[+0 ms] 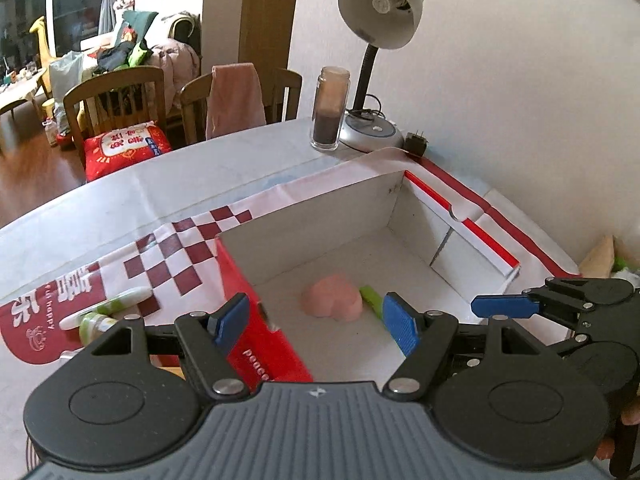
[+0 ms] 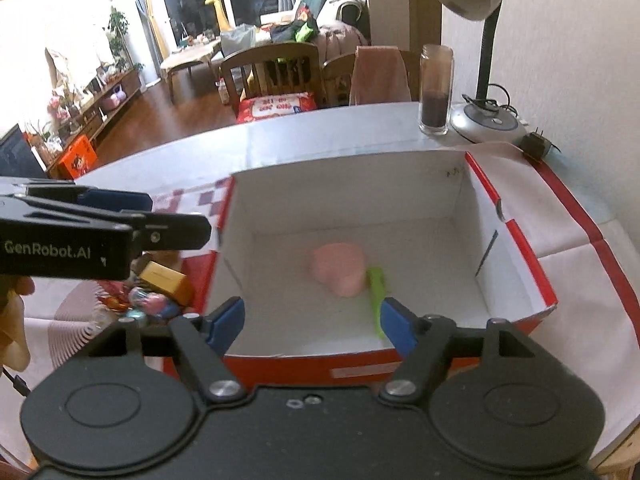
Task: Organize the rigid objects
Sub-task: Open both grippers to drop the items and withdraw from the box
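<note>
Table (image 2: 320, 132) first, pale and wide, and sitting on it the big red box (image 2: 516, 240) with white walls inside, top open. Everything else hangs off that box. Behind its far corner stands the desk lamp (image 1: 380, 12), with a tall jar (image 1: 331, 108) just beside the lamp's base. Down on the box floor, near the middle: a pink heart-shaped block (image 2: 338, 274), smooth and rounded, and touching its right side a bright green stick (image 2: 376, 292). Left of the box, outside it, a gold block (image 2: 166, 280) and small colourful bits. Over the box's near edge, the right gripper (image 2: 312, 322) is released, nothing between its blue pads. The left gripper (image 1: 316, 322), over the box's left wall, is spread too, holding nothing.
</note>
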{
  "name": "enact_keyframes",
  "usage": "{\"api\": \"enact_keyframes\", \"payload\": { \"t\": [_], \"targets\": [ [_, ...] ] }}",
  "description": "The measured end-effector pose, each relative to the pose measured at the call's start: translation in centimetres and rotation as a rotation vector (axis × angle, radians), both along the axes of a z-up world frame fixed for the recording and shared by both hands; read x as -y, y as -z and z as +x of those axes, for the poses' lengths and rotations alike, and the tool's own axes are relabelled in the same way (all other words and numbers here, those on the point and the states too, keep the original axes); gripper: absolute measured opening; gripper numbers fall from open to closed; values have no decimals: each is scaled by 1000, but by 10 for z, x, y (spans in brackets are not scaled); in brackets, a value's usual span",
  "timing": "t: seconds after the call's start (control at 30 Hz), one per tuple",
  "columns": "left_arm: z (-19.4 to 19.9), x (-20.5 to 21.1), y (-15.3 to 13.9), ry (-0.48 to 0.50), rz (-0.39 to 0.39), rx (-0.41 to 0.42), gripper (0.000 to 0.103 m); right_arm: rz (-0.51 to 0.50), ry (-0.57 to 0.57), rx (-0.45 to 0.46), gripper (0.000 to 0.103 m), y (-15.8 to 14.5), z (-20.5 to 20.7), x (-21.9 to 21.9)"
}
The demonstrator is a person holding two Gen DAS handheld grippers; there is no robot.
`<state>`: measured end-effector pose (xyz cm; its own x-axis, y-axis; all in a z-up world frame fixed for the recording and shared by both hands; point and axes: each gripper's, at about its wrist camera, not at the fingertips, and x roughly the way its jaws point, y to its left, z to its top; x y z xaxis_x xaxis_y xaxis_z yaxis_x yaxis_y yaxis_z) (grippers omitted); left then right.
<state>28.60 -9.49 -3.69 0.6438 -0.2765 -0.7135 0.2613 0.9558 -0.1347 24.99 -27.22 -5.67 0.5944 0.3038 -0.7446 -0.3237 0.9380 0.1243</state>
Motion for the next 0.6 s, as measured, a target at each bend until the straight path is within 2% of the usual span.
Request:
{"api": "enact_keyframes", "payload": {
  "t": [0.13,0.2,0.43,0.57,0.6],
  "targets": [
    [-17,-18,-4,14,-3,23,73,13,20,0,82,-3,-14,-15],
    [-24,-25,-5,19,0,32,78,11,25,0,83,-3,-20,-24],
    [-48,-57,-8,28,-10,60,79,38,35,13,90,-4,-38,-54],
    [-61,-78,-9,25,-20,81,79,52,42,31,97,-4,-48,-69],
    [-64,-82,-8,22,-24,87,83,55,43,36,98,-4,-51,-74]
  ]
}}
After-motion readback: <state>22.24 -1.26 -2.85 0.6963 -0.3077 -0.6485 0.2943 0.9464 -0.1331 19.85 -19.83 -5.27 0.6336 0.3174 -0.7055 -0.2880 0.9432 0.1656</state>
